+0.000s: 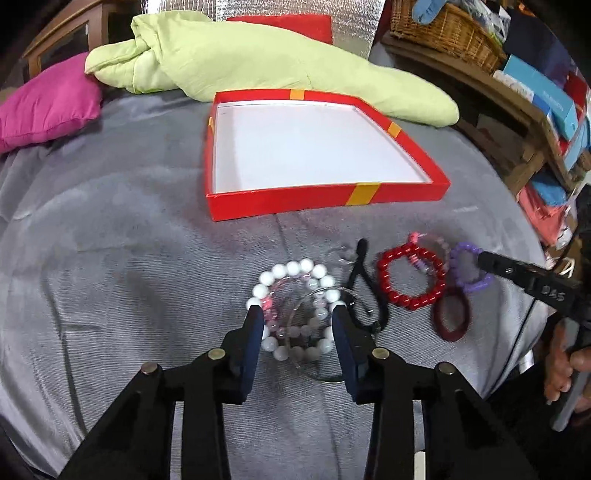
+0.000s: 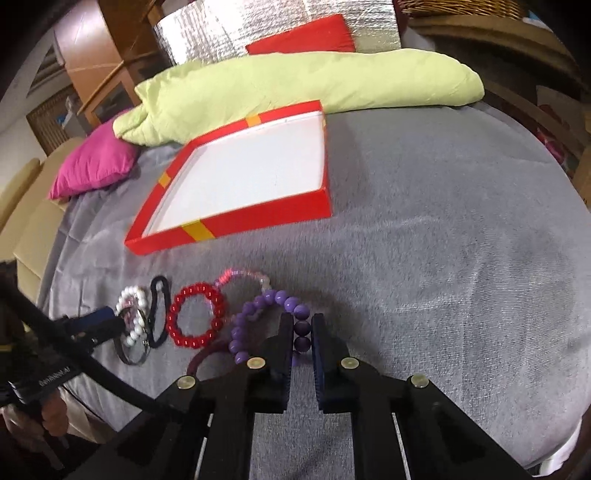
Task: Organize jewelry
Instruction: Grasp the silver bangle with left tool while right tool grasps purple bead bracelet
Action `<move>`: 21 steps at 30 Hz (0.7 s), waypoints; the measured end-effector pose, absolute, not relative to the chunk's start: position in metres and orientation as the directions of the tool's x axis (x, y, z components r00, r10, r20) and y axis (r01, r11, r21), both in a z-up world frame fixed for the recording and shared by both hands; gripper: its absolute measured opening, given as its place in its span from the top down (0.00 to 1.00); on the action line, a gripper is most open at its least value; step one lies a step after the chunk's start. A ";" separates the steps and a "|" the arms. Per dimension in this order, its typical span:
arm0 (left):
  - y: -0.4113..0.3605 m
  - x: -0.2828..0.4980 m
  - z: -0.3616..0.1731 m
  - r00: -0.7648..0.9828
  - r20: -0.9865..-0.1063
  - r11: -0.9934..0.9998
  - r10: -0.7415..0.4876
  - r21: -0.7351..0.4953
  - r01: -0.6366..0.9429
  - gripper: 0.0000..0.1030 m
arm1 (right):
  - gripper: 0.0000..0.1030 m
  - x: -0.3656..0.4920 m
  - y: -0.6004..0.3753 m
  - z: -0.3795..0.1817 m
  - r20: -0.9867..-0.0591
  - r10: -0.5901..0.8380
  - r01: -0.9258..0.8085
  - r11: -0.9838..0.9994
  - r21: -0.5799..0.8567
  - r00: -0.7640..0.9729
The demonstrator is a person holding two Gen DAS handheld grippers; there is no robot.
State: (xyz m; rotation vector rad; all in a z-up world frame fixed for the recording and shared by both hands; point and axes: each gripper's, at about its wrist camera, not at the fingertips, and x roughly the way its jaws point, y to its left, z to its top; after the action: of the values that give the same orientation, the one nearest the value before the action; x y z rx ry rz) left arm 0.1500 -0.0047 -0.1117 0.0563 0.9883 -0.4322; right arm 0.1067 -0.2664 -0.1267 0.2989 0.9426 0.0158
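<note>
A red box lid with a white inside lies on the grey bedspread; it also shows in the right wrist view. Several bracelets lie in front of it. My left gripper is open, its fingers on either side of the white bead bracelet and a clear bangle. My right gripper is shut on the purple bead bracelet, also seen in the left wrist view. A red bead bracelet, a black cord and a dark red band lie between.
A green duvet, a pink pillow and a red cushion lie behind the box. Shelves with a wicker basket and boxes stand at the right. Bare grey bedspread lies right of the box.
</note>
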 end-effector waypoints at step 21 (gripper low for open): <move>-0.044 0.135 -0.132 0.500 -0.823 0.878 -0.269 0.004 0.479 0.32 | 0.90 0.105 -0.273 -0.122 -0.761 0.166 0.143 0.936 0.322 0.627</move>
State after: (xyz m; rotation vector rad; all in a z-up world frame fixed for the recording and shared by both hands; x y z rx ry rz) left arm 0.1346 -0.0445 -0.1324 0.2455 0.9456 -0.4578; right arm 0.1052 -0.2732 -0.1223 0.3722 0.8984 0.0132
